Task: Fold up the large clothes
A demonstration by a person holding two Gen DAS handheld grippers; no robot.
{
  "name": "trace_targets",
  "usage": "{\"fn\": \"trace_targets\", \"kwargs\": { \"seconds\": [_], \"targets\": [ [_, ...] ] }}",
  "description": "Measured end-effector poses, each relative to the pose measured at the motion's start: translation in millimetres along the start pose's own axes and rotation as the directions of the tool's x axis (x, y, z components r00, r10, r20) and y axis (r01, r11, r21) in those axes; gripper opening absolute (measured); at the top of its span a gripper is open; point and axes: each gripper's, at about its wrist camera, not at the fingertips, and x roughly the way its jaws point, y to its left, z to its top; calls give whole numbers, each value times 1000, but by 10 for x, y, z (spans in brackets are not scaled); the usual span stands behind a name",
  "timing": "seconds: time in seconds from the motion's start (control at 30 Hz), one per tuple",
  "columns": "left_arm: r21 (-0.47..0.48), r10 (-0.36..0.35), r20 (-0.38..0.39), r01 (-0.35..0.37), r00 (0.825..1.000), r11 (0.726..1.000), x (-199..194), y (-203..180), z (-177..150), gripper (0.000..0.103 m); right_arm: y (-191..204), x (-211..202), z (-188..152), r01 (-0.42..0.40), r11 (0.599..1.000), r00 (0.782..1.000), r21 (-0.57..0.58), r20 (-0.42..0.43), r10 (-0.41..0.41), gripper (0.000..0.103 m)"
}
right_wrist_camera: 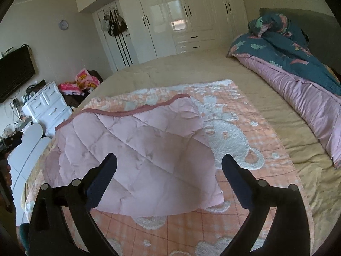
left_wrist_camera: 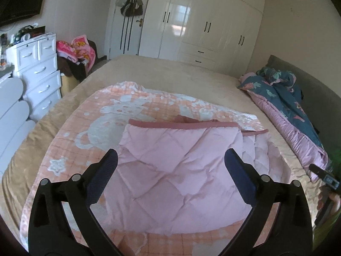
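A pink quilted blanket [left_wrist_camera: 177, 170] with a darker pink border lies folded on an orange checked throw with white bears [left_wrist_camera: 119, 108], spread over the tan bed [left_wrist_camera: 181, 74]. My left gripper [left_wrist_camera: 171, 157] hangs above the blanket's near part, jaws wide open, nothing between them. In the right wrist view the same blanket [right_wrist_camera: 136, 155] lies left of centre on the throw [right_wrist_camera: 234, 132]. My right gripper [right_wrist_camera: 169, 162] hovers over the blanket's near right corner, open and holding nothing. The right gripper's body and a hand [left_wrist_camera: 328, 194] show at the left view's right edge.
A rolled teal and lilac duvet [right_wrist_camera: 298, 68] lies along the headboard side of the bed. A white drawer chest [left_wrist_camera: 38, 72] and a chair with pink clothes [left_wrist_camera: 78, 51] stand by the bed's left side. White wardrobes [left_wrist_camera: 202, 21] fill the far wall.
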Motion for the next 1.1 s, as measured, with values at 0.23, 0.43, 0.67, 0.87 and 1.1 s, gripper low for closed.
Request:
{"fn": "trace_targets", "kwargs": {
  "seconds": [0.23, 0.43, 0.67, 0.87, 1.1],
  "targets": [
    [-7, 38, -28, -38, 999, 999, -8, 105, -141, 94, -20, -95, -85, 27, 1000, 1000, -11, 4, -27, 98],
    [-16, 74, -85, -76, 994, 997, 117, 260, -346, 94, -79, -50, -193, 55, 998, 998, -13, -15, -55, 98],
    [-58, 111, -177, -123, 978, 991, 395, 514, -663, 94, -147, 196, -285, 88, 995, 994, -35, -65, -90, 98],
    [-122, 95, -243, -128, 965, 984, 635, 749, -874, 94, -140, 540, -251, 104, 992, 987, -68, -113, -111, 98],
    [-155, 57, -266, -101, 962, 983, 835, 856, -970, 94, -158, 979, -173, 129, 984, 976, -120, -158, -147, 98]
  ]
}}
